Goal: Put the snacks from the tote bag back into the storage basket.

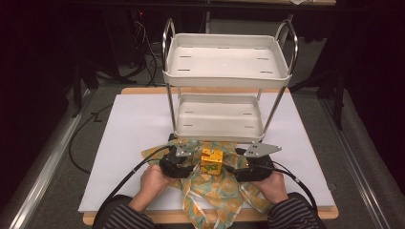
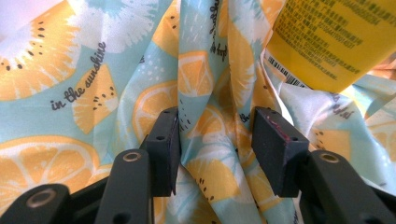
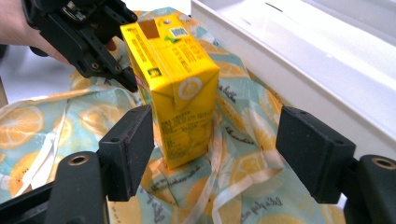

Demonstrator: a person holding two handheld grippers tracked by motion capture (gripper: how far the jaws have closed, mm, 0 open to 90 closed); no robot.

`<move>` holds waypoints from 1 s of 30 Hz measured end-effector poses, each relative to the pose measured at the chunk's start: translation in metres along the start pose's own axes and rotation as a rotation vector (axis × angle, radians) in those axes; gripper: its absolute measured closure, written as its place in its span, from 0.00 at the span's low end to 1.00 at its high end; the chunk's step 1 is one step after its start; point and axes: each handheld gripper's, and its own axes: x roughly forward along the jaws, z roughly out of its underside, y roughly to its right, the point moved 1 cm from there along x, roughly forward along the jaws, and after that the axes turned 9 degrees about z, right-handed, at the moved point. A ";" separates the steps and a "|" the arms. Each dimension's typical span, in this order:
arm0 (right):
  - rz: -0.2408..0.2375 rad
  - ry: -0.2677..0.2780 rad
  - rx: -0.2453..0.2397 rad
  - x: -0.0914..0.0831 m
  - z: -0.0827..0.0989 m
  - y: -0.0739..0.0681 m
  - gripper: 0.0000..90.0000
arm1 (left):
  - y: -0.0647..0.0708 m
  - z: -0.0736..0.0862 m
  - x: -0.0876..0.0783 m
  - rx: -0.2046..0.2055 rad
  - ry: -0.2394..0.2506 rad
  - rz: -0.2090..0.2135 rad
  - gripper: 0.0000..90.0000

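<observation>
1. The carton (image 3: 173, 88) stands upright on the cloth (image 1: 219, 188), its long axis vertical, between the two grippers and just in front of the rack (image 1: 224, 119).
2. The right gripper (image 3: 217, 154) has its fingers wide apart and holds nothing. In the right gripper view the carton stands just ahead of them, closer to the left finger (image 3: 128, 151) than to the right finger; whether that left finger touches the carton's base is hard to tell.
3. The left gripper (image 2: 215, 149) has its fingers partly open, astride a raised fold of cloth. The fold runs up between the pads, but they do not seem to press on it, so it likely grips nothing.
4. From the left fingers the carton lies ahead and to the right, and its top is cut off by the frame edge in the left gripper view.
5. The relation that counts: the carton sits nearly in the right fingers' gap, so the right hand (image 1: 274, 183) is better placed to take it; a short advance, shifted slightly toward the left finger, would centre it. The left hand (image 1: 153, 181) is better placed for the cloth.
6. Hidden: the carton's base sinks among cloth folds, the far side of the cloth runs under the rack's lower tray, and its near edge hangs over the table (image 1: 119, 143).
</observation>
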 end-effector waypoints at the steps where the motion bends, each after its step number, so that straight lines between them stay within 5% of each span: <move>1: -0.004 -0.001 -0.001 0.000 -0.002 -0.001 0.32 | 0.000 0.000 0.000 0.000 -0.002 0.001 0.59; 17: -0.052 -0.007 -0.065 0.012 -0.025 -0.014 0.34 | 0.000 -0.001 0.001 0.001 -0.014 -0.003 0.58; 30: -0.089 -0.054 -0.056 0.041 -0.025 -0.017 0.40 | 0.000 -0.002 0.002 -0.004 -0.013 -0.009 0.58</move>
